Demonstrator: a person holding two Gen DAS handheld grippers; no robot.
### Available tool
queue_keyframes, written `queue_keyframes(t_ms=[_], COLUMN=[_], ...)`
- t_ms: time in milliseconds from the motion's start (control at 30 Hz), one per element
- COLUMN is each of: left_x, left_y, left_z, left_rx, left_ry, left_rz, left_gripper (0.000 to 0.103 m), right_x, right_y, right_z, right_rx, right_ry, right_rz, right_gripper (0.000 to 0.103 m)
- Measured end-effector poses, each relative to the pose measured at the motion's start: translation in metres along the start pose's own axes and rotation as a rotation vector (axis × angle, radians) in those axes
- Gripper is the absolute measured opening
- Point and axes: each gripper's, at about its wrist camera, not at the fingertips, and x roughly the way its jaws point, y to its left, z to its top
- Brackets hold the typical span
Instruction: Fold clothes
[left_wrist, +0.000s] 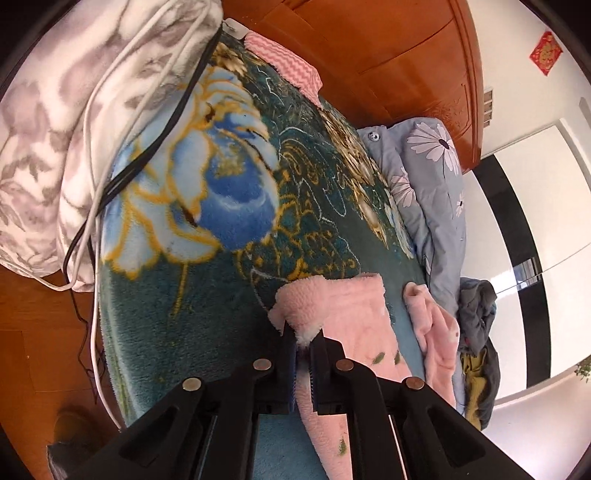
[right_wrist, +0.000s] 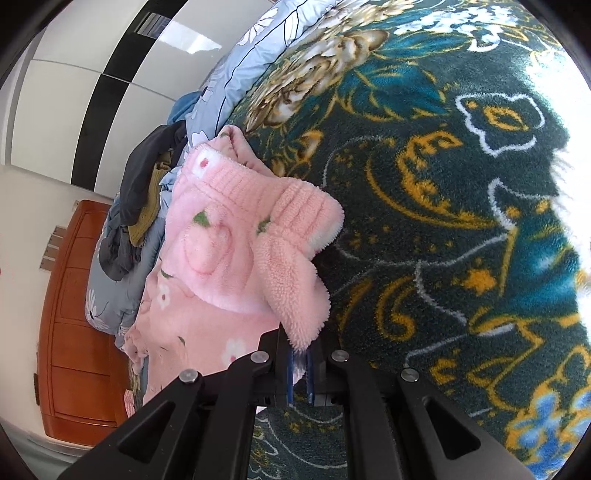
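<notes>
A pink fleece garment with small flower and leaf prints lies on the dark green floral blanket covering the bed. My left gripper is shut on a fluffy edge of it, with white lining showing between the fingers. In the right wrist view the same pink garment shows its ribbed waistband and a round pocket. My right gripper is shut on a folded pink flap near the waistband, above the floral blanket.
A grey-white floral pillow with white and black cables lies at the bed's left. A blue daisy-print quilt and a pile of dark clothes sit to the right. A wooden headboard stands behind. Wooden floor lies left.
</notes>
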Motion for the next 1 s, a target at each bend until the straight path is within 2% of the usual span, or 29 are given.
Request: queue_keyframes(t_ms=[67,100,133,167,233,333,367,433,567,633,800,867,1000], left_x=[-0.005,-0.008,-0.01,-0.013,-0.018,-0.025,-0.028,-0.023,-0.009,0.001,0.02,0.024,0.029], left_y=[-0.011,-0.016,-0.021,-0.027,-0.037,-0.053,-0.059,-0.089,-0.159,-0.188,-0.238,-0.246,-0.242], left_z=[0.0,-0.001,-0.001,-0.001,-0.001,-0.002,-0.002,-0.023,-0.074,-0.113,-0.21,-0.239,-0.276], left_rx=[0.04,0.06,0.08,0.101,0.141,0.201,0.221,0.297,0.464,0.532,0.686,0.731,0.781], left_ry=[-0.006,-0.009,-0.012,-0.015,-0.021,-0.031,-0.034,-0.008,0.057,0.115,0.273,0.331,0.396], left_rz=[0.02,0.03,0.04,0.049,0.069,0.099,0.109,0.08,0.0,-0.057,-0.158,-0.165,-0.115], left_gripper=[0.009,0.011,0.019,0.034,0.056,0.056,0.056,0.057,0.061,0.062,0.065,0.066,0.066], right_x=[-0.004,-0.007,-0.012,-0.02,-0.038,-0.061,-0.063,-0.055,-0.003,0.029,0.102,0.123,0.144], right_y=[0.004,0.005,0.006,0.007,0.009,0.014,0.016,0.026,0.064,0.084,0.101,0.101,0.094], right_z=[0.003,0.005,0.007,0.009,0.014,0.035,0.045,0.067,0.111,0.136,0.182,0.196,0.206], right_rx=[-0.019,-0.031,-0.044,-0.058,-0.091,-0.133,-0.136,-0.148,-0.235,-0.276,-0.306,-0.307,-0.27], right_ry=[0.01,0.021,0.022,0.008,-0.031,-0.127,-0.151,-0.159,-0.105,-0.065,0.051,0.086,0.121], right_rz=[-0.026,-0.037,-0.054,-0.073,-0.101,-0.14,-0.139,-0.1,-0.04,-0.024,-0.064,-0.081,-0.004], right_gripper=[0.009,0.013,0.018,0.02,0.029,0.031,0.032,0.032,0.038,0.04,0.045,0.046,0.046])
